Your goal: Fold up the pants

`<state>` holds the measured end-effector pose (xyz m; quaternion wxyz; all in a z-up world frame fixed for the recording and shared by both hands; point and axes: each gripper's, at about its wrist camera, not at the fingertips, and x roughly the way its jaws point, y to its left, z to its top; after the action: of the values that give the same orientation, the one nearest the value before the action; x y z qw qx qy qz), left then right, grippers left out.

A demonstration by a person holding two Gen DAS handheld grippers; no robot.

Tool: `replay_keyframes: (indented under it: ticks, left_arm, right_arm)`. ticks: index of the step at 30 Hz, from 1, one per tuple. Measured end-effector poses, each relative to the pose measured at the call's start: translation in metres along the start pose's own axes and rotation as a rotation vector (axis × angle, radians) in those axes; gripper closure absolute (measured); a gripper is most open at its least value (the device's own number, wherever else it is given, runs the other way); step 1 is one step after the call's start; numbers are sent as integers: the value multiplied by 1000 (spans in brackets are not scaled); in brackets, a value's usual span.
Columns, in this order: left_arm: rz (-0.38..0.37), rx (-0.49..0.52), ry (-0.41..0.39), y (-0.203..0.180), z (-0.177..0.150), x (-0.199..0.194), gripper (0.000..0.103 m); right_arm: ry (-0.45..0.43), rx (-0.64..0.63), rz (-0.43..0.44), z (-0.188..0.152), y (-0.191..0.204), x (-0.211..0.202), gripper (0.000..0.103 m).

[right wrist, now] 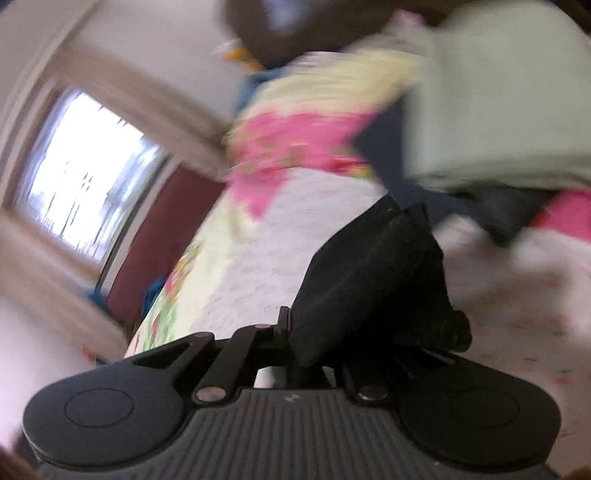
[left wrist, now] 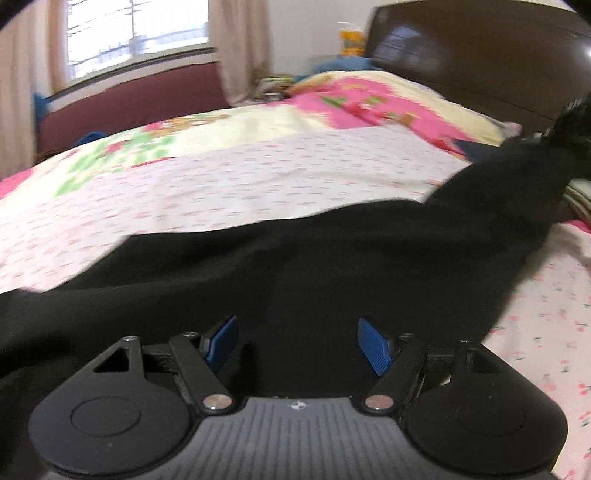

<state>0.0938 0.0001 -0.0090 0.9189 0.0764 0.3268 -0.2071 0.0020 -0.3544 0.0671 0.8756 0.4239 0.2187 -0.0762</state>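
Black pants (left wrist: 332,258) lie stretched across the flowered bedsheet (left wrist: 258,177). My left gripper (left wrist: 297,343) hovers low over their near part, open, its blue pads (left wrist: 375,345) wide apart with only the cloth below them. At the far right my right gripper (left wrist: 572,122) holds one end of the pants up off the bed. In the blurred right wrist view, a folded black bunch of the pants (right wrist: 369,266) fills my right gripper (right wrist: 369,325), which is shut on it. The cloth hides its fingertips.
A pink and yellow quilt (left wrist: 369,96) is heaped by the dark wooden headboard (left wrist: 480,55). A maroon bench (left wrist: 129,103) stands under the window (left wrist: 136,33) past the bed. Pale green folded cloth (right wrist: 498,110) lies at the bed's right.
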Motion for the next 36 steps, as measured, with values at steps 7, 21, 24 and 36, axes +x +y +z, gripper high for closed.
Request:
replay_keyframes:
  ticks: [7, 21, 24, 36]
  left_arm:
    - [123, -119, -18, 64, -17, -35, 19]
    - [366, -461, -107, 177, -87, -90, 17]
    - [341, -508, -132, 184, -92, -94, 17]
    - [306, -622, -203, 193, -113, -127, 17]
  right_arm:
    - [207, -399, 135, -88, 162, 66, 96]
    - [520, -865, 321, -310, 329, 127, 95]
    - [509, -971, 337, -343, 346, 126, 95]
    - [426, -1053, 362, -383, 359, 122, 95]
